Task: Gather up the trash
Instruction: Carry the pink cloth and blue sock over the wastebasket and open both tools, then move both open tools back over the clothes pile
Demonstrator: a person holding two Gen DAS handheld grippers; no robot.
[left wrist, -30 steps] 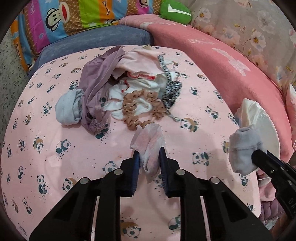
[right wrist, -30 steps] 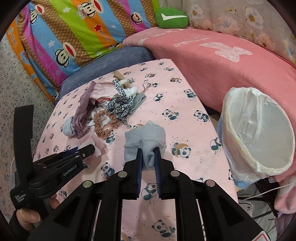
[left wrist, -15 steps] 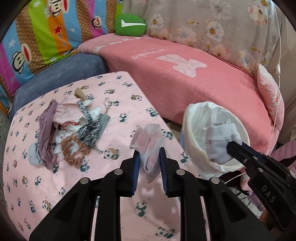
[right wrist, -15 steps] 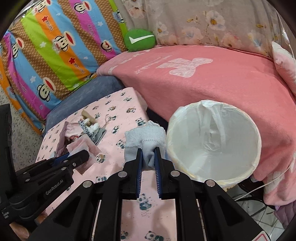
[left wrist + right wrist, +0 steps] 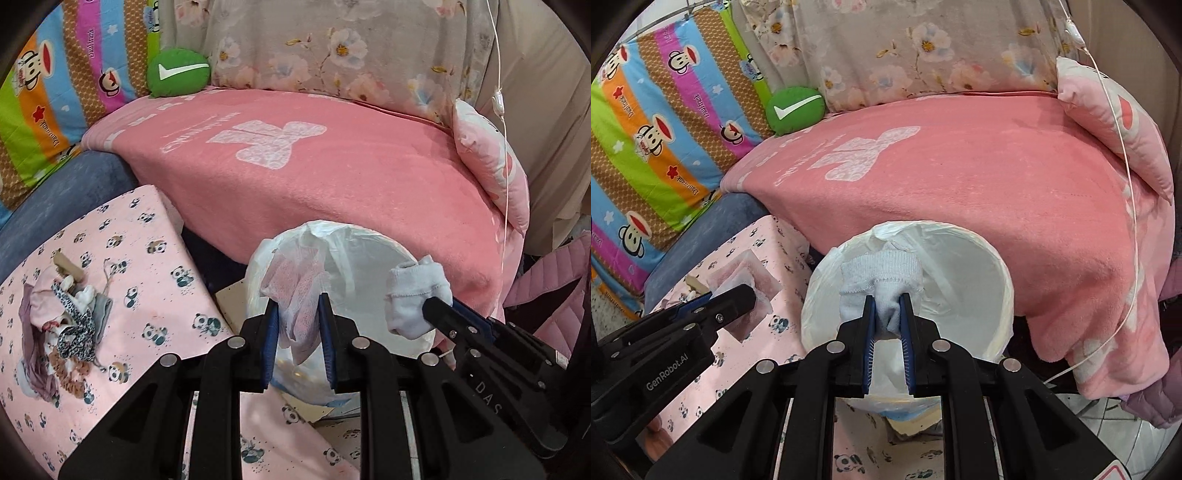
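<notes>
My left gripper (image 5: 295, 299) is shut on a crumpled pinkish-white tissue (image 5: 295, 291) and holds it over the near rim of a white-lined trash bin (image 5: 354, 266). My right gripper (image 5: 887, 298) is shut on a pale blue-grey sock (image 5: 881, 277) and holds it over the same bin's (image 5: 964, 280) opening. In the left wrist view the right gripper (image 5: 428, 306) and its sock (image 5: 413, 295) show at the bin's right rim. In the right wrist view the left gripper (image 5: 748, 293) with its tissue (image 5: 738, 275) is to the left, over the panda sheet.
A pile of clothes and scrunchies (image 5: 62, 328) lies on the pink panda sheet (image 5: 140, 266) at the left. A pink blanket (image 5: 332, 170) covers the sofa behind the bin. A green cushion (image 5: 177, 72) and a striped monkey cover (image 5: 646, 122) are at the back.
Both grippers have swung right from the panda sheet to the trash bin, each still holding its item. The bin now sits directly ahead of both.
</notes>
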